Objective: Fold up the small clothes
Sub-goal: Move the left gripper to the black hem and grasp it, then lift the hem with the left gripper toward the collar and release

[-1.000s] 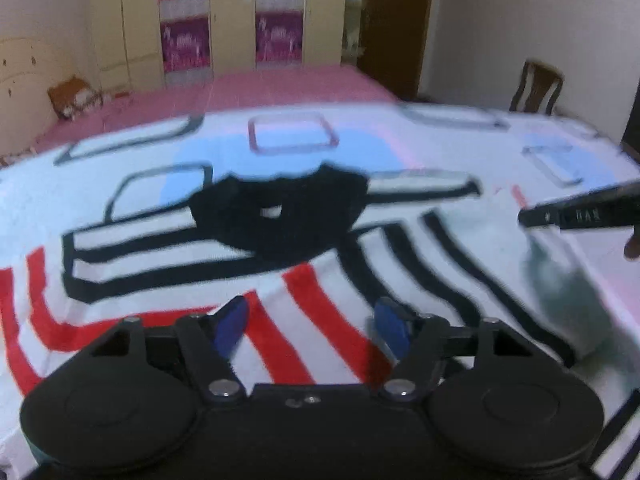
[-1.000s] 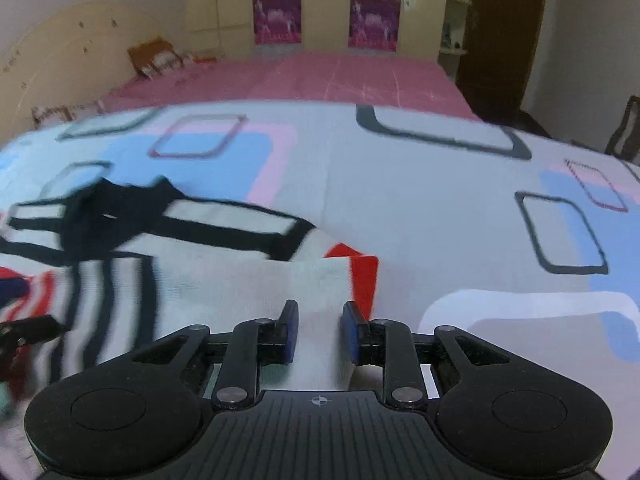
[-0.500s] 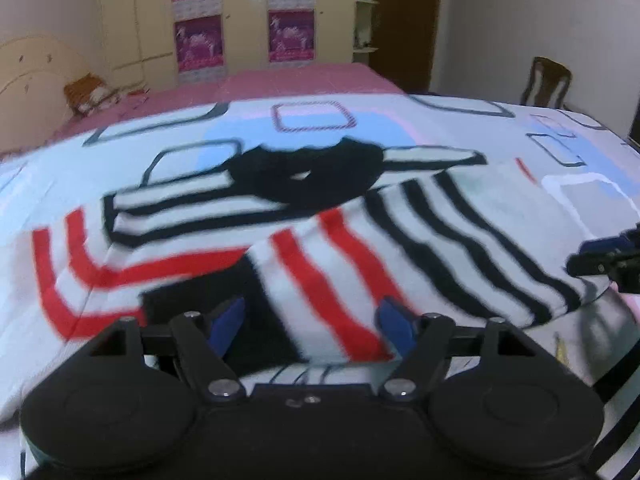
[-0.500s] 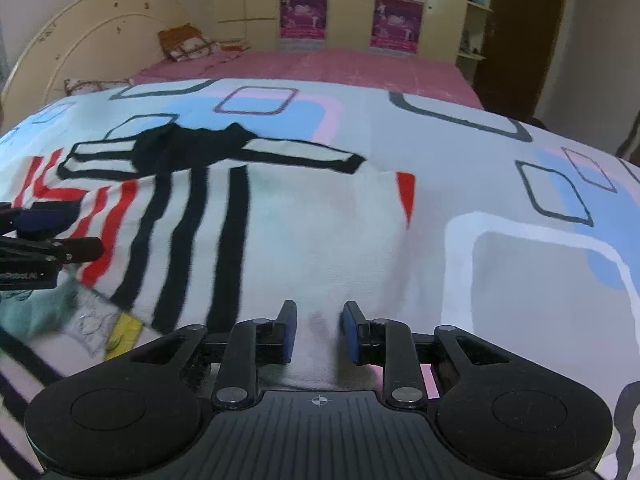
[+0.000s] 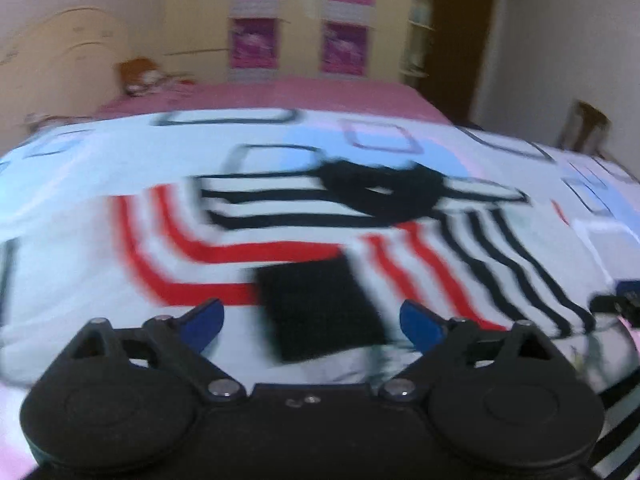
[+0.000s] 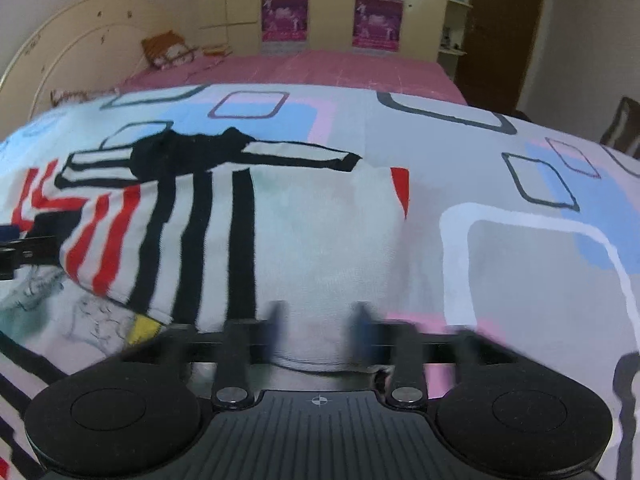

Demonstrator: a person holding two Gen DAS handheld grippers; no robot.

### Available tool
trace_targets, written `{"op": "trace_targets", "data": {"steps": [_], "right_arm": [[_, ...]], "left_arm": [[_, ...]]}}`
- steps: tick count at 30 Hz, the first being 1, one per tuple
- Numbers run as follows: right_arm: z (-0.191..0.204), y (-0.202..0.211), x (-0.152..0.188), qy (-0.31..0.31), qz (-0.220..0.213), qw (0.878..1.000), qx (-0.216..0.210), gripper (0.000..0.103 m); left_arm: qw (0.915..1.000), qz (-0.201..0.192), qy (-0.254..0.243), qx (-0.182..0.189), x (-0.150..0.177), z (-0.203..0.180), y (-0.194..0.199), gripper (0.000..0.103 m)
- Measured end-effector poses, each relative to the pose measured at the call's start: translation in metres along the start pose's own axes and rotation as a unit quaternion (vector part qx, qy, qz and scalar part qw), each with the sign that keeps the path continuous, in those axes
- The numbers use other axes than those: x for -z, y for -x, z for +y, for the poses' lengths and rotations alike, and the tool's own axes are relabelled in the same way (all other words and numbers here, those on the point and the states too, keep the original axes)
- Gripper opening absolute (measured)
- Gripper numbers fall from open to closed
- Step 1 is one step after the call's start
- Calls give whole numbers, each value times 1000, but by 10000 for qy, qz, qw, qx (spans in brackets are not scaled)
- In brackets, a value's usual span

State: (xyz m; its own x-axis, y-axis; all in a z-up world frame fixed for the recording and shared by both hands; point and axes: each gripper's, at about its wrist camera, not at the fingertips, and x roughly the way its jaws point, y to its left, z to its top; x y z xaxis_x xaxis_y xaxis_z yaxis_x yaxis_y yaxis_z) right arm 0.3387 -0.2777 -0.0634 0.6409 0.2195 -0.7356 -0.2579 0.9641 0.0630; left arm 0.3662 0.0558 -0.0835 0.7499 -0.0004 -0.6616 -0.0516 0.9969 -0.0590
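A small white shirt with black and red stripes and a black collar lies on the bed sheet, in the left wrist view (image 5: 304, 232) and the right wrist view (image 6: 224, 216). Its right side is folded over the body. A black cuff (image 5: 320, 308) lies between the fingers of my left gripper (image 5: 312, 320), which is open and empty just above the shirt. My right gripper (image 6: 320, 324) is blurred, its fingers spread apart over the white folded edge, with cloth lying between them.
The sheet (image 6: 500, 208) is grey-white with blue, pink and black squares. A pink bed cover (image 6: 320, 68) lies beyond it. Wardrobes with purple posters stand at the back wall. A wooden chair (image 5: 584, 128) stands at the right.
My right gripper has carried the shirt's side across over the body and its fingers have spread from shut. My left gripper has stayed open and drawn back toward the near edge.
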Motion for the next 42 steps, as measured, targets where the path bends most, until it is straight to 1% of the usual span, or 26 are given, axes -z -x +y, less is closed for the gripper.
{"op": "trace_targets", "data": {"steps": [1, 3, 6, 8, 9, 10, 11, 12, 13, 14, 15, 17, 19, 22, 23, 24, 25, 26, 28, 29, 31, 33, 36, 38, 39, 42], "right_arm": [[2, 3, 0, -77, -76, 9999, -55, 74], [7, 9, 0, -145, -198, 9994, -232, 74], [22, 12, -2, -115, -266, 9991, -306, 73], [32, 11, -5, -162, -262, 9988, -392, 71], [36, 9, -6, -198, -246, 9986, -429, 68], [41, 6, -7, -246, -209, 9984, -468, 59], [44, 4, -7, -301, -176, 9982, -489, 54], [48, 2, -8, -366, -138, 9980, -506, 52], [53, 0, -8, -433, -107, 9976, -527, 51], [57, 0, -8, -499, -93, 9972, -543, 51], [61, -1, -8, -547, -74, 9970, -550, 51], [72, -1, -9, -555, -52, 9971, -518, 51], [81, 0, -9, -521, -48, 9974, -486, 51], [91, 3, -10, -490, -60, 9978, -438, 51], [94, 4, -11, -483, -68, 9979, -428, 51], [96, 5, -13, -478, -81, 9980, -412, 51], [97, 6, -14, -470, -97, 9981, -395, 51], [98, 6, -15, -474, -101, 9981, -378, 51], [99, 6, -17, -517, -108, 9980, -351, 51], [98, 7, -18, -553, -117, 9978, -342, 51], [97, 8, -19, -625, -140, 9974, -336, 51], [96, 9, -20, -639, -159, 9973, -325, 51], [92, 10, -21, -676, -204, 9970, -303, 51], [87, 12, -20, -750, -256, 9965, -278, 51], [83, 13, -20, -792, -274, 9961, -258, 51], [71, 13, -19, -965, -293, 9947, -203, 51]], "left_arm": [[9998, -44, 126, -113, 2, 15, 8, 94], [9983, -201, 424, -345, 6, 49, 27, 86], [9893, -338, 1152, -823, 17, 112, 54, 76], [9765, -350, 1695, -1285, 27, 159, 69, 75], [9702, -310, 1863, -1518, 31, 178, 73, 75], [9620, -241, 2078, -1756, 36, 201, 77, 74], [9554, -219, 2279, -1867, 40, 220, 80, 71], [9484, -240, 2523, -1905, 44, 238, 83, 68], [9392, -260, 2862, -1880, 49, 260, 86, 66], [9315, -310, 3137, -1814, 52, 277, 88, 59], [9237, -400, 3396, -1730, 55, 292, 89, 58], [9047, -595, 3912, -1581, 62, 318, 92, 54], [8859, -808, 4352, -1386, 68, 339, 92, 53], [8626, -1026, 4804, -1212, 74, 359, 85, 44], [8571, -1083, 4899, -1171, 75, 363, 84, 37], [8525, -1121, 4978, -1131, 76, 368, 81, 24], [8479, -1105, 5060, -1129, 78, 374, 78, 17], [8411, -1102, 5180, -1098, 82, 381, 76, 8], [8226, -1223, 5482, -881, 87, 387, 76, 6], [8253, -1271, 5433, -867, 83, 385, 78, 6], [8399, -1377, 5188, -798, 70, 374, 78, 6], [8544, -1441, 4953, -626, 55, 358, 76, 6], [8794, -1397, 4544, -273, 24, 331, 61, 6], [8971, -1323, 4214, 58, 5, 298, 51, 6], [9079, -1251, 3995, 205, -5, 277, 46, 6], [9315, -1053, 3428, 606, -24, 220, 32, 6]]}}
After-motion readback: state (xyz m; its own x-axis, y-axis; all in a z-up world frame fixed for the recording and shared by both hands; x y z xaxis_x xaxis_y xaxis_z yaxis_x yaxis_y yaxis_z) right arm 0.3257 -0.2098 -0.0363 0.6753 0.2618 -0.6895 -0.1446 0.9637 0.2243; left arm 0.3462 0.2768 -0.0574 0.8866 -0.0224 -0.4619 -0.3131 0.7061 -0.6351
